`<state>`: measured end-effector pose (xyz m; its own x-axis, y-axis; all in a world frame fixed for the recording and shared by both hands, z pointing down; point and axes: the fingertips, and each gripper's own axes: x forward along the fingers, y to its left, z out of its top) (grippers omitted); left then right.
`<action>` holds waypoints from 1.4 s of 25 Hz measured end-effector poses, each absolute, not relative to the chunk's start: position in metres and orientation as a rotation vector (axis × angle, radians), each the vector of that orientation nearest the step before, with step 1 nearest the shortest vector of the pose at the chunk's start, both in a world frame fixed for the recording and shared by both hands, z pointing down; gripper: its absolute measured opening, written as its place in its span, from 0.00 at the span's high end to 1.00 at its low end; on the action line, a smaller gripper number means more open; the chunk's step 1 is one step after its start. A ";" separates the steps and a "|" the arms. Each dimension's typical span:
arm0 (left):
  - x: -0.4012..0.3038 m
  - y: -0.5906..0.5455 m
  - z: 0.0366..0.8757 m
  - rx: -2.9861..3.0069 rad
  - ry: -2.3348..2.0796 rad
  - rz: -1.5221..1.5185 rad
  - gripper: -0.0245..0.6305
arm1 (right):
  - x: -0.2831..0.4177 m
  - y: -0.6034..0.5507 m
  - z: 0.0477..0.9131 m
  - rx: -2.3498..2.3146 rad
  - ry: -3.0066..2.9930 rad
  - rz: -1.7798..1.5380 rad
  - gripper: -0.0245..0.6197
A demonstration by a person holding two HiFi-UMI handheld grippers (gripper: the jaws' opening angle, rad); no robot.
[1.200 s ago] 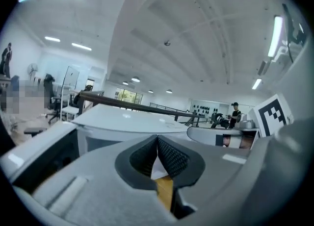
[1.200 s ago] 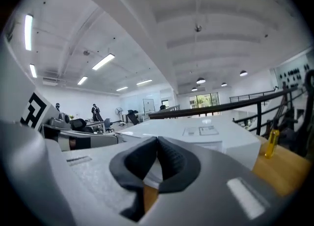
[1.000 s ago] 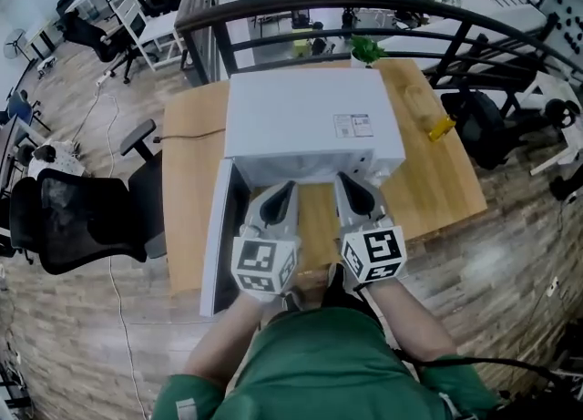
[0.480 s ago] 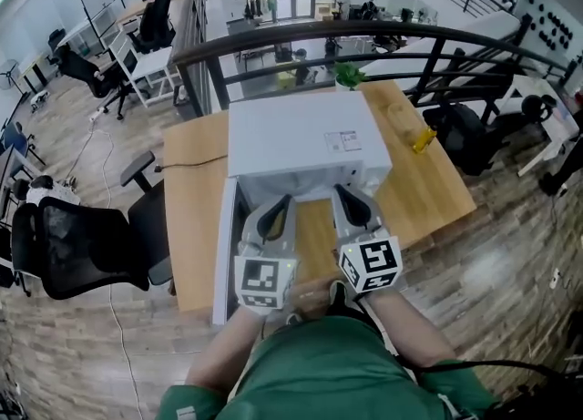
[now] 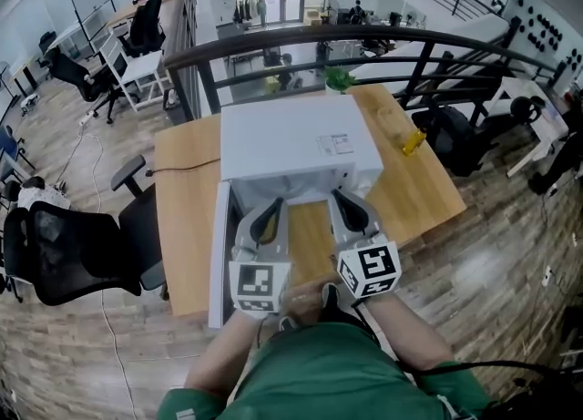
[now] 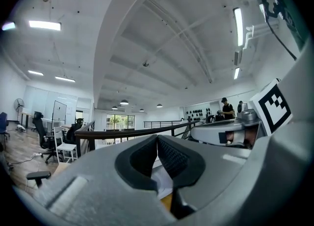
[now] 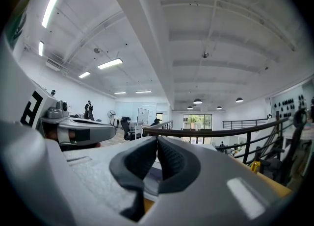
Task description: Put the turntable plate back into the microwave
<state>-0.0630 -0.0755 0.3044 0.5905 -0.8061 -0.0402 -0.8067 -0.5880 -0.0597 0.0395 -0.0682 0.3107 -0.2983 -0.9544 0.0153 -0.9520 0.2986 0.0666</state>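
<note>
Left of the left gripper (image 5: 271, 209), the way is blocked by the open door (image 5: 215, 254). Ahead, the microwave (image 5: 291, 140) mouth is seen open.

the left gripper (image 5: 276, 202) and the right gripper (image 5: 338, 196) are held out side by side in front of the person's chest, near each other but apart, both pointing forward and roughly level. each gripper's jaws are pressed together, dark ribbed pads meeting with nothing between them. the left marker cube (image 5: 252, 286) and the right marker cube (image 5: 369, 271) sit at the rear ends, nearest the body. the bare left forearm (image 5: 221, 356) and right forearm (image 5: 407, 336) reach from the green-clad torso (image 5: 319, 374) to the grippers, the hands mostly hidden under the cubes.
</note>
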 end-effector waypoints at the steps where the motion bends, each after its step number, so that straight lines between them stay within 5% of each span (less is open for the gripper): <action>1: -0.062 -0.075 0.306 -2.739 1.392 0.014 0.95 | 0.041 -0.067 0.311 1.829 -2.488 -0.073 0.95; 35: -0.060 -0.076 0.308 -2.745 1.416 0.005 0.95 | 0.048 -0.058 0.313 1.852 -2.478 -0.076 0.96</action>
